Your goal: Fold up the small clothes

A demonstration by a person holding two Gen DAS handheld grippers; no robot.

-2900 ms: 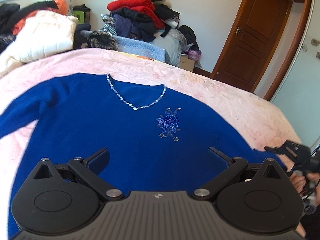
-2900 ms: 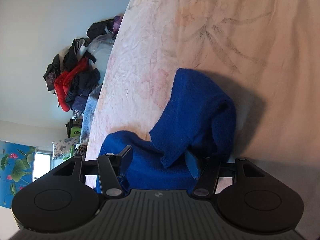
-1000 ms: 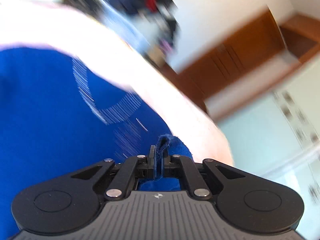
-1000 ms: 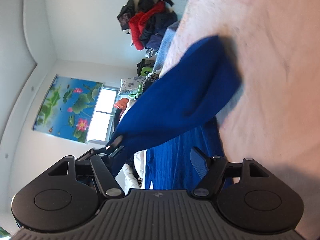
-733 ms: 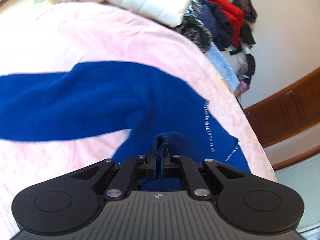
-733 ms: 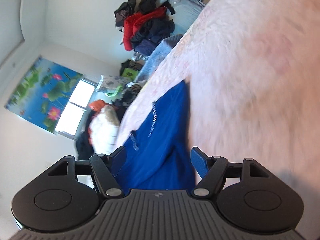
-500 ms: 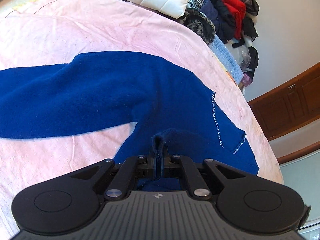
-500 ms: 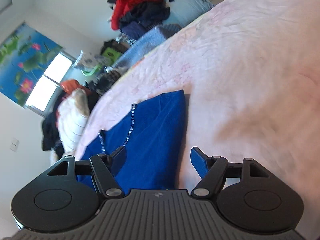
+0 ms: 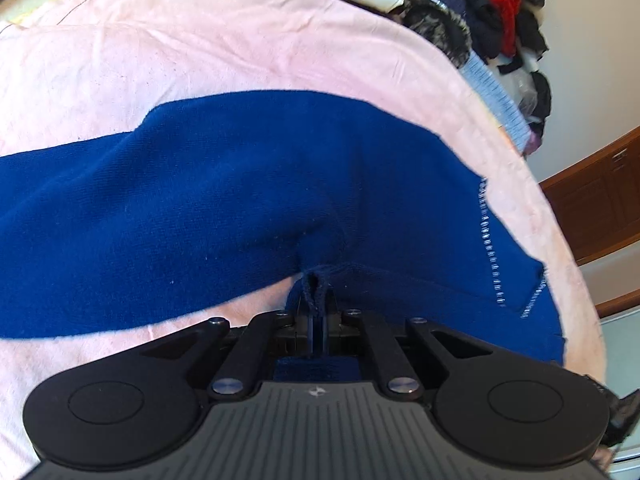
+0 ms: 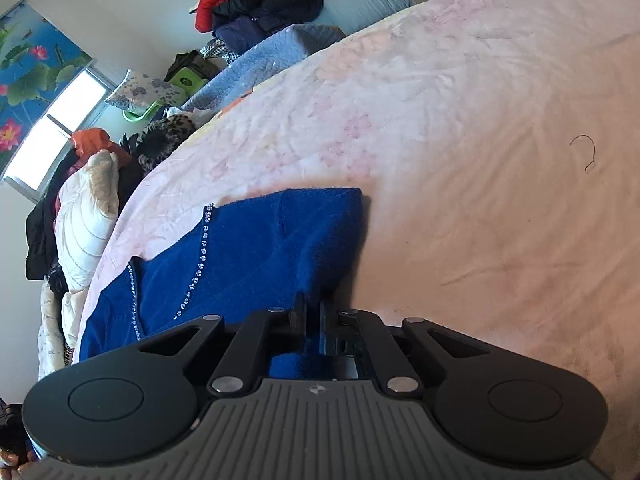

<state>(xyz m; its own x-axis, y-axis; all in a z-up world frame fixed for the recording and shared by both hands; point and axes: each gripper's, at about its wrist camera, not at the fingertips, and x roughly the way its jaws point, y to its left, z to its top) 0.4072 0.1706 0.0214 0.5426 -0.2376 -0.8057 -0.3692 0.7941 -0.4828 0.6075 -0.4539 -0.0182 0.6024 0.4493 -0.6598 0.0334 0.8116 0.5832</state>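
Right wrist: lotus picture

Deep blue knit sweater lies on the pink bedspread, sleeve stretched sideways, sparkly beaded neckline, one side folded over.

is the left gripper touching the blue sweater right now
Touching. The left wrist view shows the left gripper with its jaws closed on a pinched fold of the blue sweater, the fabric standing up between the pads.
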